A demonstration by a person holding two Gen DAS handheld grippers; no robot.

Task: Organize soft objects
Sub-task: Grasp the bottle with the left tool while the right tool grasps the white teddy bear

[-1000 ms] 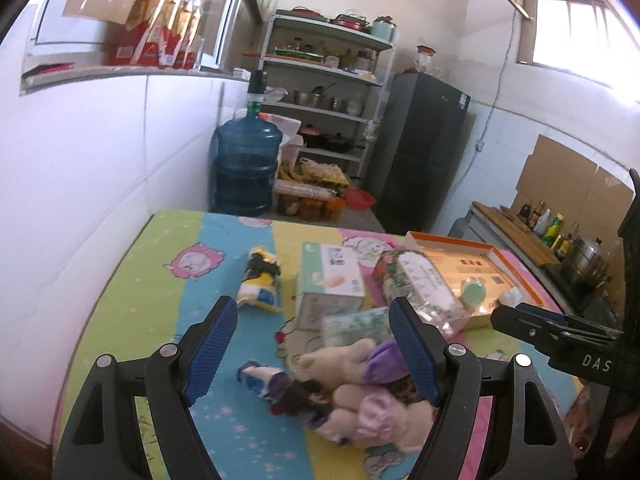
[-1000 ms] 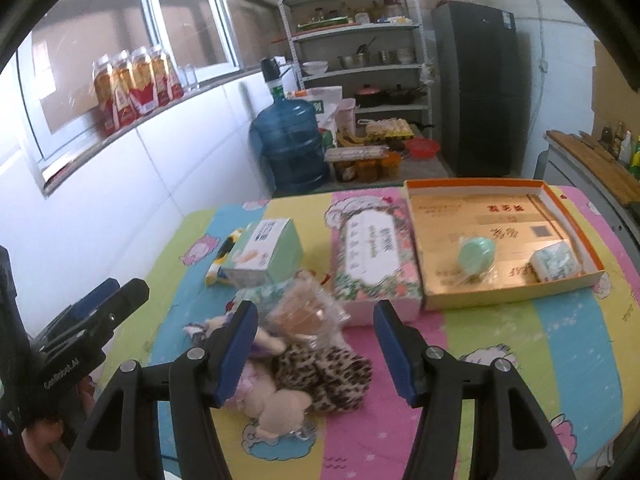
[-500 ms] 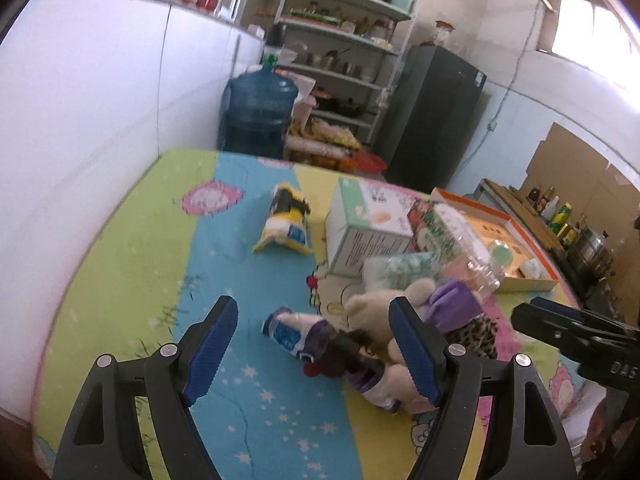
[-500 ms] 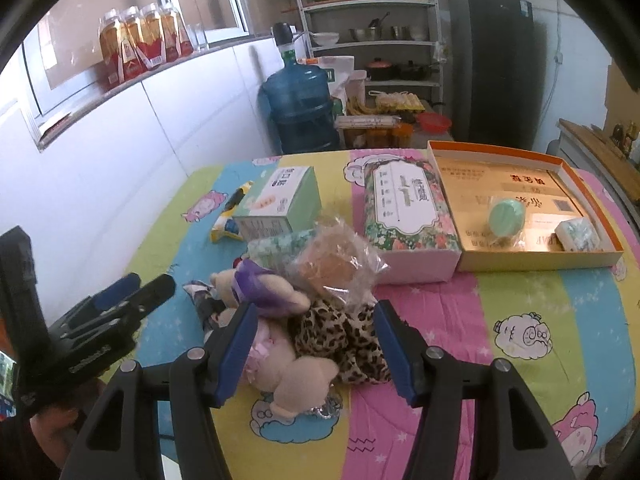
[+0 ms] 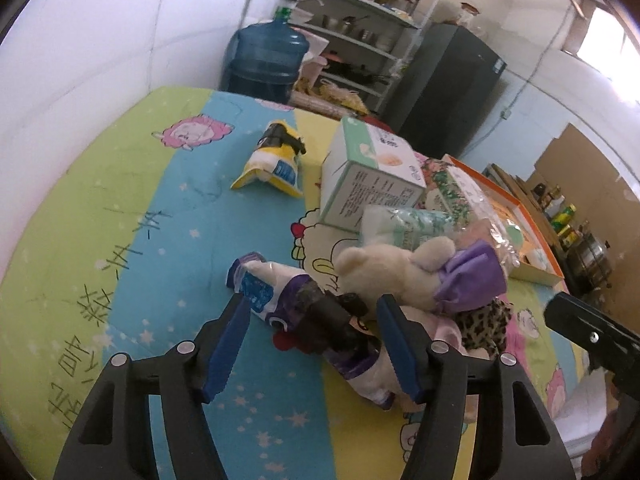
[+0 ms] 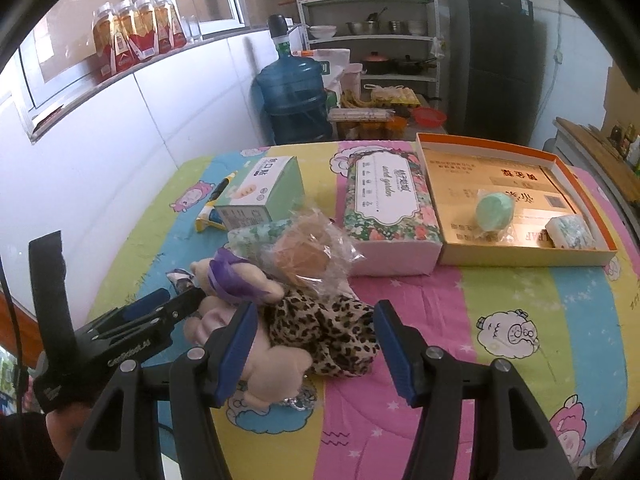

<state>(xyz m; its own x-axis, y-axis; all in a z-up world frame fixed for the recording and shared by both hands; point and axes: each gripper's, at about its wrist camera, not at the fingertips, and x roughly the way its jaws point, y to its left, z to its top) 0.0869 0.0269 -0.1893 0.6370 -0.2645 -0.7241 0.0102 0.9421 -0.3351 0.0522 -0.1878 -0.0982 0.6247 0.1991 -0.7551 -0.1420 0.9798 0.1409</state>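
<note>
A heap of soft toys lies on the colourful quilt (image 5: 120,216): a cream bear with a purple bow (image 5: 384,276), a pink plush (image 6: 272,364) and a leopard-print plush (image 6: 324,332). A purple-and-white packet with a black clip (image 5: 280,292) lies against the heap. My left gripper (image 5: 312,340) is low over this packet with its jaws closing. The packet sits between the blue pads, and I see no firm press on it. My right gripper (image 6: 316,340) stands open around the leopard plush. Its left pad (image 6: 236,340) is beside the pink plush.
Behind the heap lie a bagged brown item (image 6: 308,248), a green tissue pack (image 5: 404,228), a green-white carton (image 5: 372,176), a yellow packet (image 5: 272,160) and a floral tissue box (image 6: 388,208). An orange tray box (image 6: 516,258) holds a green round piece and a small pack. A wall runs along the left.
My left gripper has come down close over the purple packet and its jaws have narrowed around it. The right gripper has sunk slightly toward the leopard plush, with its jaws unchanged.
</note>
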